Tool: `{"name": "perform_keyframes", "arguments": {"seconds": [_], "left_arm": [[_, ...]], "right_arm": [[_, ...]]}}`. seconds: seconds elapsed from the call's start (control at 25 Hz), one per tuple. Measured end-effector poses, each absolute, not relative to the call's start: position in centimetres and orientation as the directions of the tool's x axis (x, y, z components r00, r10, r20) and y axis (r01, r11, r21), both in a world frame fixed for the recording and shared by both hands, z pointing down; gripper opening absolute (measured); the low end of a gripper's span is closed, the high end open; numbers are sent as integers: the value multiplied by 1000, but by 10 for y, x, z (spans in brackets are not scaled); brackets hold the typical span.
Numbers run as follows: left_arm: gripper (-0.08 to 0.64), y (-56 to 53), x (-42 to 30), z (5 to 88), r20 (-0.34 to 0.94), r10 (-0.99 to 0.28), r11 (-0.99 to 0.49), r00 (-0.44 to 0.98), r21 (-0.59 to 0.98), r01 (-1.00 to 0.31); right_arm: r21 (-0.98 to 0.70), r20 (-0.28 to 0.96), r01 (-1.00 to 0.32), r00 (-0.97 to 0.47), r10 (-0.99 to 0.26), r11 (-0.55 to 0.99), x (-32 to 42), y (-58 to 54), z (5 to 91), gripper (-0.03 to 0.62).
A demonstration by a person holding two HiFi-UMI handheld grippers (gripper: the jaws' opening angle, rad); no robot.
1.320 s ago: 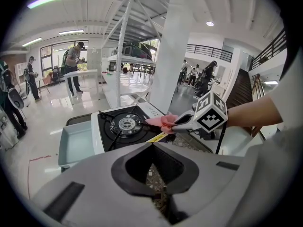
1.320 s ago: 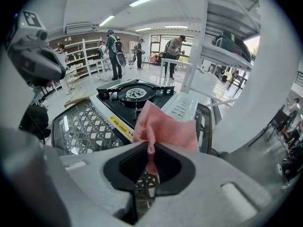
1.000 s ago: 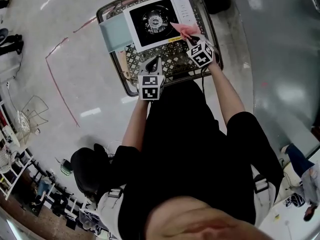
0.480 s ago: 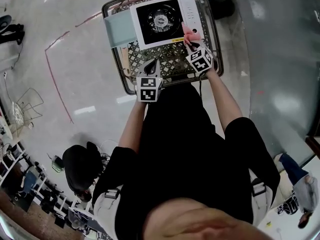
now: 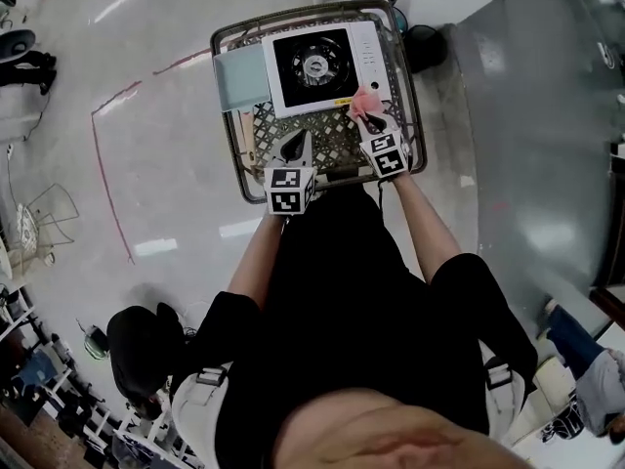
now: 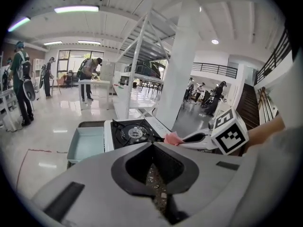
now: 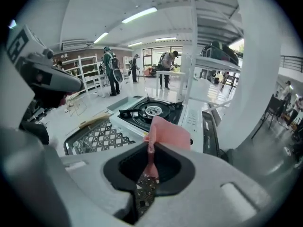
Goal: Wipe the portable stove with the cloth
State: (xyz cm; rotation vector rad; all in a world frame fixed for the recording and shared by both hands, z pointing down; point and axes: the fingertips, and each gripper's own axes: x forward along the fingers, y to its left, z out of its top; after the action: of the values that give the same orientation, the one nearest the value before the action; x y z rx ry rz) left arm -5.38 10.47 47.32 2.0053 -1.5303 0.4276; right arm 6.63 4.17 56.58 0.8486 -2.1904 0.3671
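Observation:
The white portable stove with a black burner plate sits on a lattice-top cart; the same stove fills the middle of the right gripper view, and the stove lies ahead in the left gripper view. My right gripper is shut on a pink cloth, held just off the stove's near right corner. The cloth sticks up from between the jaws. My left gripper is shut and holds nothing, over the lattice in front of the stove.
A pale blue tray lies left of the stove on the cart. A wooden stick lies along the cart's left side. A white pillar stands behind the cart. People work at tables in the distance.
The right gripper has drawn the pink cloth back off the stove's right side toward the near edge. Both grippers have pulled back a little toward me and risen.

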Motion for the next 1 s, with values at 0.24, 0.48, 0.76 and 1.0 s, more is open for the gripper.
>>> {"name": "perform_keyframes", "arguments": {"seconds": [0.24,0.48,0.76,1.0], "left_arm": [[0,107,-53,435,478,-827,-166,296,294,-941],[0,124,-53,424,450,-850,-174,275,253,-952],[0,135,-41,400,395,-879,-219,268,165,-962],[0,132,-30,372,333,-913,-186,236,176,-967]], "right_arm": [[-65,634,-703,-577,-514,708,48,67,504,35],[-85,561,-686,-632,-534,723,30,101,456,35],[98,442,-627,-669,-598,773,41,120,393,31],[118,379,-645,-674,-634,755,47,114,365,31]]}}
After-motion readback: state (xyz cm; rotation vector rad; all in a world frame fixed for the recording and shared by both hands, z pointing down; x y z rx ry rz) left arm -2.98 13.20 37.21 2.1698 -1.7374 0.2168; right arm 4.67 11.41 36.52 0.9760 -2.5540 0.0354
